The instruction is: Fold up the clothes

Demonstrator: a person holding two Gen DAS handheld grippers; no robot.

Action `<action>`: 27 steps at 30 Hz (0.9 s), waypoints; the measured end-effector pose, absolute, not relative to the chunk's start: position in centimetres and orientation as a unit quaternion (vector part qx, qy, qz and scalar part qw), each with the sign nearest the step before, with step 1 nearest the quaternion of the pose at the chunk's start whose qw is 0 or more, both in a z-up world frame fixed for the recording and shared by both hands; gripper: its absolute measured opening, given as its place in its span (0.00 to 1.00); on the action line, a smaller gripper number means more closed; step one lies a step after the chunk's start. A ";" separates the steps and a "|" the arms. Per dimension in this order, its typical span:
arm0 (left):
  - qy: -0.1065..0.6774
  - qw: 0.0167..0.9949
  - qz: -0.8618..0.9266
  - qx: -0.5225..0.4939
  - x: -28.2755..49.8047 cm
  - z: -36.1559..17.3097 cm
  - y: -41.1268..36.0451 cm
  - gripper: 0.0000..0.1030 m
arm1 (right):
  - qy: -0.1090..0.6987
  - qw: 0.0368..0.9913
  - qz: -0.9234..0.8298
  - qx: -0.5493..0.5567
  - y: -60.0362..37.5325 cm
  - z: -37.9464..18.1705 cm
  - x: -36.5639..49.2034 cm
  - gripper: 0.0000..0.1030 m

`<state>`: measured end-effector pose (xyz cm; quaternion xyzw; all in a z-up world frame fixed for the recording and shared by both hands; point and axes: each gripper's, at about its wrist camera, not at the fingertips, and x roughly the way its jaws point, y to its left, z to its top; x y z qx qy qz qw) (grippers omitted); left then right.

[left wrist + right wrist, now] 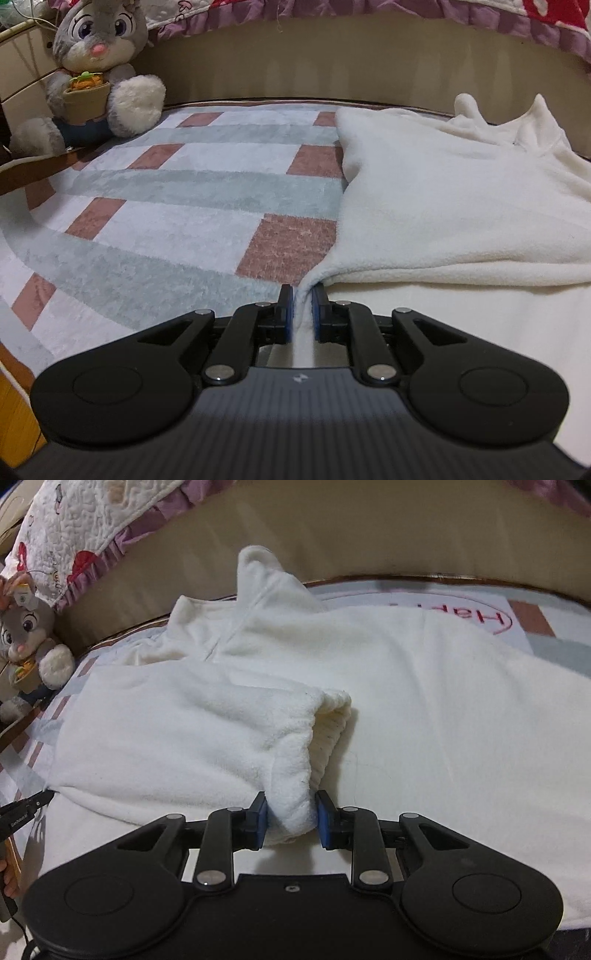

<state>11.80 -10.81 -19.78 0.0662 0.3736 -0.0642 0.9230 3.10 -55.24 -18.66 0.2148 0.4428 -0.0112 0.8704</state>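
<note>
Between the blue pads of the left gripper (303, 295) a thin pinch of white fleece is clamped, the jaws drawn nearly together on the near-left corner of a folded-over layer of the white fleece garment (461, 192). From that pinch the cloth's left edge runs away toward the far side of the bed, and the layer spreads rightward, lying flat over more of the same garment beneath it.

Seen from the right wrist, the right gripper (291, 805) holds a thicker bunch of the garment (424, 701): a fleece fold is gripped between its pads, with a ribbed cuff (332, 731) just behind and touching the right pad's side. The folded layer stretches leftward from there to the left gripper's tip (40, 798), visible at the cloth's left corner, with a bit of a hand (9, 880) below it.

The garment lies on a checked bed cover (166, 206) of pale grey, blue-grey and dusty red squares, covering its right part. A raised fleece peak stands near the padded beige headboard (351, 59). A plush rabbit toy (94, 70) sits at the cover's far-left corner. A quilted pillow with a purple frill (85, 535) leans on the headboard.
</note>
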 end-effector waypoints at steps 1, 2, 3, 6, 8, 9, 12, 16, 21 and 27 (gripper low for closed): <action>0.381 0.920 -0.057 0.074 11.7 -19.4 -11.1 0.16 | 0.446 0.867 -0.011 0.222 -55.5 -18.7 3.0 0.30; 0.389 0.916 -0.050 0.080 11.6 -19.0 -11.3 0.21 | 0.451 0.863 -0.014 0.228 -55.7 -18.6 3.0 0.31; 0.397 0.913 -0.047 0.082 11.4 -18.5 -11.5 0.35 | 0.457 0.859 -0.020 0.232 -56.0 -18.2 2.7 0.37; 0.407 0.905 -0.097 0.078 10.0 -16.3 -12.5 0.56 | 0.465 0.848 -0.033 0.253 -57.4 -16.7 0.7 0.52; 0.411 0.896 -0.135 0.100 9.1 -14.5 -14.3 0.56 | 0.445 0.853 -0.008 0.273 -59.1 -15.3 -1.1 0.53; 0.411 0.891 -0.156 0.114 8.7 -13.5 -15.5 0.56 | 0.425 0.858 -0.012 0.289 -60.4 -14.5 -2.2 0.56; 0.412 0.865 -0.226 0.175 7.7 -10.5 -20.0 0.57 | 0.368 0.866 -0.057 0.333 -64.4 -12.7 -5.4 0.63; 0.414 0.803 -0.326 0.278 6.5 -7.1 -26.5 0.57 | 0.330 0.850 -0.144 0.383 -70.8 -13.1 -9.7 0.63; 0.398 0.722 -0.406 0.395 5.6 -4.3 -34.7 0.57 | 0.326 0.807 -0.262 0.418 -77.1 -15.5 -14.3 0.63; 0.354 0.697 -0.456 0.427 4.3 -7.6 -45.3 0.57 | 0.298 0.751 -0.401 0.431 -81.3 -16.5 -18.1 0.63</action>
